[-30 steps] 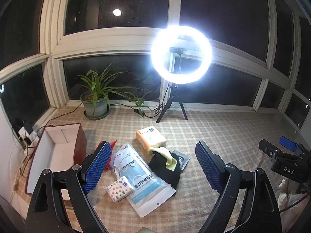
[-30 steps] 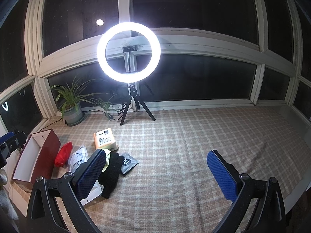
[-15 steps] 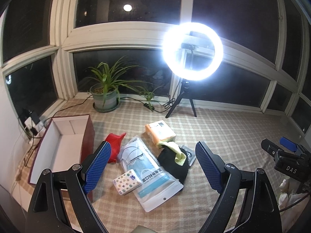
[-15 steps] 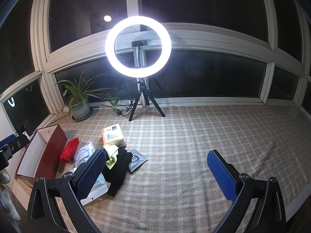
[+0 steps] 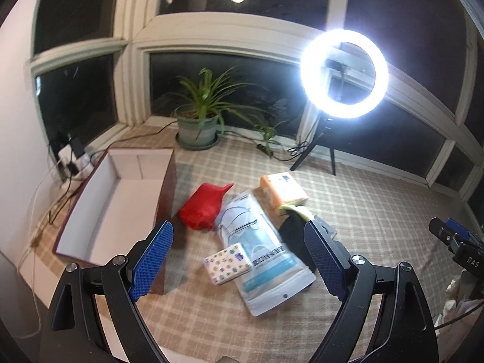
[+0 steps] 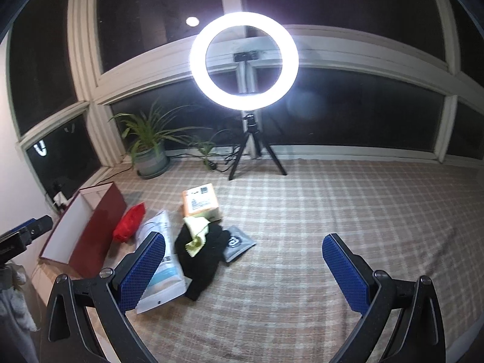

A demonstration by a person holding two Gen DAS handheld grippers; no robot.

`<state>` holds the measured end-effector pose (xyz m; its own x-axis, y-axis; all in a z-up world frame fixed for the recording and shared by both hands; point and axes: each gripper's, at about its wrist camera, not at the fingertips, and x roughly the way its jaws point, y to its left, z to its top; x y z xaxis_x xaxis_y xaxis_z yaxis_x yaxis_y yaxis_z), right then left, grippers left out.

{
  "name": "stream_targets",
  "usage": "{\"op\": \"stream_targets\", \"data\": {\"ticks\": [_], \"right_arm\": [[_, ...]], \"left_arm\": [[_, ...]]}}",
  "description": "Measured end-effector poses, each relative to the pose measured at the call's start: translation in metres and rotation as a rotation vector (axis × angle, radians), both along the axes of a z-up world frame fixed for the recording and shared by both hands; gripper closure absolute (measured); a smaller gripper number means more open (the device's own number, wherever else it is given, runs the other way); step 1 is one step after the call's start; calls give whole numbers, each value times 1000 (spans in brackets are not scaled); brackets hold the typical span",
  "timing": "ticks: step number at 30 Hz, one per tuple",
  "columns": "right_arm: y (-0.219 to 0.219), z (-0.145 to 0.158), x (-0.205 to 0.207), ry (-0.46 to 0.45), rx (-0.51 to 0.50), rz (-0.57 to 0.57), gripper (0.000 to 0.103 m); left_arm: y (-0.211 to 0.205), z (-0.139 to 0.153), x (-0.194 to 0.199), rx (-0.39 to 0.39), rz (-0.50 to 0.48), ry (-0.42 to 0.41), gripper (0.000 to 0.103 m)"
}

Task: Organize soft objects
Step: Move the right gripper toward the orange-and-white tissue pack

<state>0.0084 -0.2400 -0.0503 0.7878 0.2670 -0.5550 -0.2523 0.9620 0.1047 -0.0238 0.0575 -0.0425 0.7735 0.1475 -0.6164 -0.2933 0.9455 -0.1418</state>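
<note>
Soft items lie in a cluster on the checked cloth: a red pouch [image 5: 203, 208] [image 6: 129, 222], a white bag of face masks [image 5: 263, 251] [image 6: 161, 267], a patterned tissue pack [image 5: 227, 263], an orange tissue pack [image 5: 282, 192] [image 6: 201, 201], a black glove [image 6: 201, 260] [image 5: 295, 239] with a yellow cloth [image 6: 196, 233] on it, and a grey packet [image 6: 237, 242]. An open red box [image 5: 121, 202] [image 6: 87, 230] stands to their left. My left gripper [image 5: 239, 257] is open above the mask bag. My right gripper [image 6: 243, 267] is open and empty, to the right of the glove.
A lit ring light on a tripod [image 6: 245, 60] [image 5: 345, 72] stands at the back by the windows. A potted plant [image 5: 198, 121] [image 6: 149, 151] and cables sit at the back left. A power strip [image 5: 71, 157] lies behind the box. The right gripper's body shows at the right edge [image 5: 459, 242].
Both views have swung left and closer to the cluster. The red box and red pouch now sit nearer the middle of the left wrist view. Nothing has been picked up.
</note>
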Motion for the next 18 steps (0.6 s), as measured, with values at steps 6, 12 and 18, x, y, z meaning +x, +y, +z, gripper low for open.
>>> {"op": "stream_targets", "data": {"ticks": [6,12,18], "right_arm": [[4,-5,8,4,61,88,0],[8,-6,24,32,73,130,0],[8,-8,49,72,86,148,0]], "left_arm": [[17,-8,-9,-24,66,14,14],[31,-9,-20,-32,133,-2,14],[39,-8,-23,-37,178,-10,14]]}}
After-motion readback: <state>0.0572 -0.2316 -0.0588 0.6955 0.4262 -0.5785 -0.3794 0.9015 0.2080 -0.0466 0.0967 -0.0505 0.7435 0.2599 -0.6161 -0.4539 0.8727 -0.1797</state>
